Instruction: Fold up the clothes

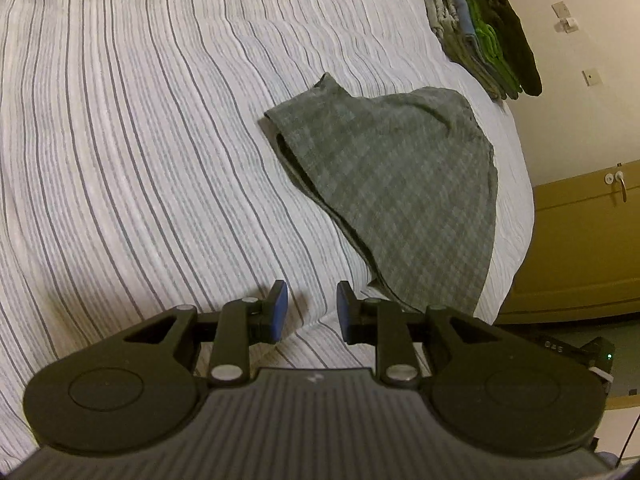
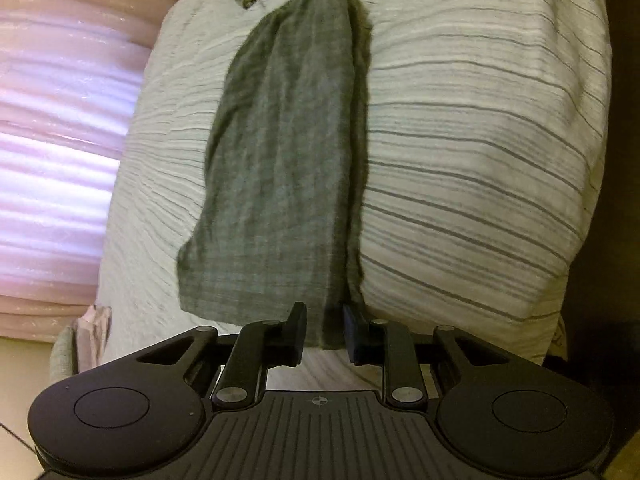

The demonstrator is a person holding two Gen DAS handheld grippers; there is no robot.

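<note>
A grey checked garment (image 1: 392, 184) is lying folded lengthwise on a bed (image 1: 140, 140) dressed in a white striped cover, near the mattress edge. The left claw (image 1: 312, 312) is hovering over the bedding just beside the cloth's near corner, its blue-padded fingers (image 1: 280, 304) spread apart and holding nothing. The right claw (image 2: 324, 332) is straddling the garment's near end, fabric sitting between its parted fingers. Folded clothes (image 1: 484, 32) are sitting stacked at the far corner.

left gripper (image 1: 311, 307) agape, right gripper (image 2: 325, 330) parted
</note>
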